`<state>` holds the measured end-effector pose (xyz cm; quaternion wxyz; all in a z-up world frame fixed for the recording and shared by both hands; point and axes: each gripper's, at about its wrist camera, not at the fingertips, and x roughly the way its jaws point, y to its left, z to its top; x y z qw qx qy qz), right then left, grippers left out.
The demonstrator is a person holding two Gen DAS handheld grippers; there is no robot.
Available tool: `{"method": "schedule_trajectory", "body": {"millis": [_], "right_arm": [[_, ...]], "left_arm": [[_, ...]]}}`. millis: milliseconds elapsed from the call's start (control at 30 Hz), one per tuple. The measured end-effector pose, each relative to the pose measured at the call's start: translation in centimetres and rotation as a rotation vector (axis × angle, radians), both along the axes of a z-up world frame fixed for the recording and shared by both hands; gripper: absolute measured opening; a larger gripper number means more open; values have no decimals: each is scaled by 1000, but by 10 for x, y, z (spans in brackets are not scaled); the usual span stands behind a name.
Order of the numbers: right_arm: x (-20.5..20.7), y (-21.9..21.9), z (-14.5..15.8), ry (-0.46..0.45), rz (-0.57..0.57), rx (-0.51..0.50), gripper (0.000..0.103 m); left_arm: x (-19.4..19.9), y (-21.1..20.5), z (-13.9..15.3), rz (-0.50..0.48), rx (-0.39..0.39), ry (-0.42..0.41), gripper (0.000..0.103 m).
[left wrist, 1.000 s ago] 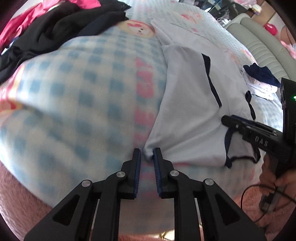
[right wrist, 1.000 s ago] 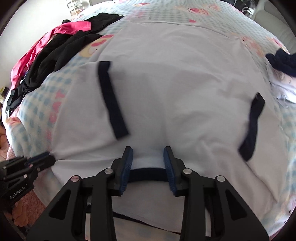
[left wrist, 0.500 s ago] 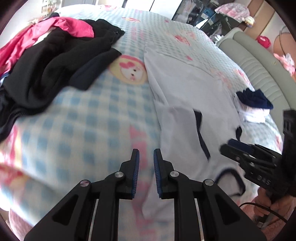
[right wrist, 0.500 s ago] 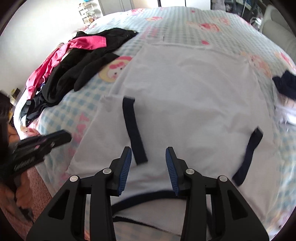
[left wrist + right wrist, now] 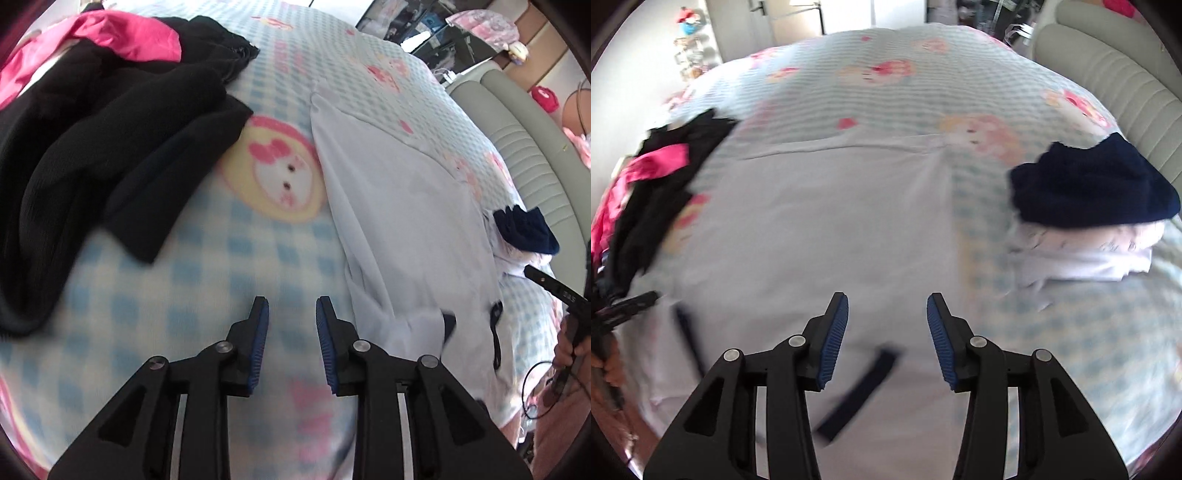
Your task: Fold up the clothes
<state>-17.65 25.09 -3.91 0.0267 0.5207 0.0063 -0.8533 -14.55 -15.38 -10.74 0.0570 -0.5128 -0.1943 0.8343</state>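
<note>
A pale lilac T-shirt (image 5: 812, 221) with navy sleeve trims (image 5: 860, 391) lies flat on the checked bed cover, both sleeves folded inward. In the left wrist view the same shirt (image 5: 399, 206) stretches away on the right. My left gripper (image 5: 291, 321) is open above bare bed cover, just left of the shirt's edge, holding nothing. My right gripper (image 5: 886, 325) hangs open over the shirt's lower right part, empty. The right gripper's tip (image 5: 554, 288) shows at the far right of the left wrist view, held by a hand.
A heap of black and pink clothes (image 5: 92, 122) lies on the left of the bed. A navy garment on folded white ones (image 5: 1089, 206) sits at the right. A padded grey headboard (image 5: 1108, 66) runs along the right side. The blue-checked cover (image 5: 184, 295) has cartoon prints.
My left gripper let go of the shirt's lower corner, opened wider and lifted up and away. My right gripper rose from the neckline and swung forward to the right.
</note>
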Motion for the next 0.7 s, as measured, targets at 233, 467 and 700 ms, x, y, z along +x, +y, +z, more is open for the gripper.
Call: {"method": "schedule_trajectory", "body": {"millis": [233, 467, 700], "right_arm": [[-64, 36, -61, -151, -17, -90, 46], [-64, 27, -94, -145, 42, 138, 5], [-60, 45, -104, -133, -45, 266, 3]], "left_arm": [[-37, 3, -4, 34, 20, 2, 38], [-69, 1, -7, 73, 12, -14, 38], [-65, 2, -15, 58, 43, -8, 38]]}}
